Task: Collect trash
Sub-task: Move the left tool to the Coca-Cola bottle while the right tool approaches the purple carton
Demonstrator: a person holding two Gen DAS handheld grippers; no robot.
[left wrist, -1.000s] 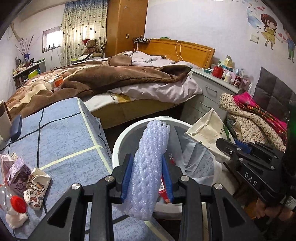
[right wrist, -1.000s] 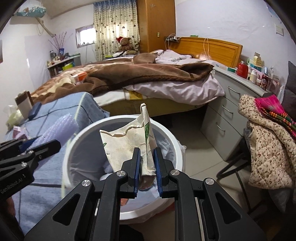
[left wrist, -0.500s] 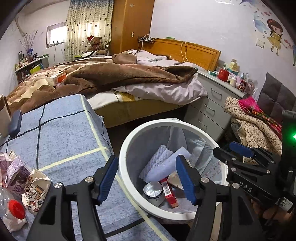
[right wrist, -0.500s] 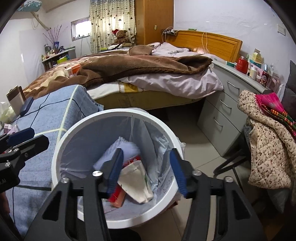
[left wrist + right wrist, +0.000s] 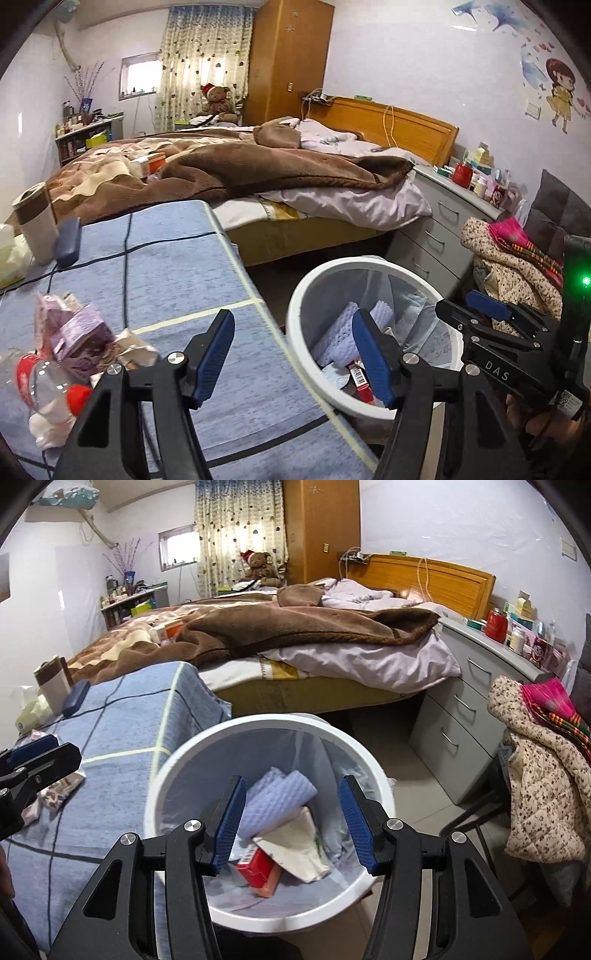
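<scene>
Both grippers hang empty with jaws just sprung apart, the right gripper (image 5: 291,821) looking into the white bin (image 5: 177,760) at foam wrap (image 5: 280,801), paper bag (image 5: 299,845) and red box (image 5: 258,873), while only the left gripper (image 5: 293,356) view shows trash (image 5: 74,339) remaining on the blue-clothed table (image 5: 166,266).

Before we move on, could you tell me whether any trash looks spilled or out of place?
Nothing has spilled: the foam sleeve and paper bag lie inside the bin. A pile of wrappers and a plastic bottle remain on the blue table.
</scene>
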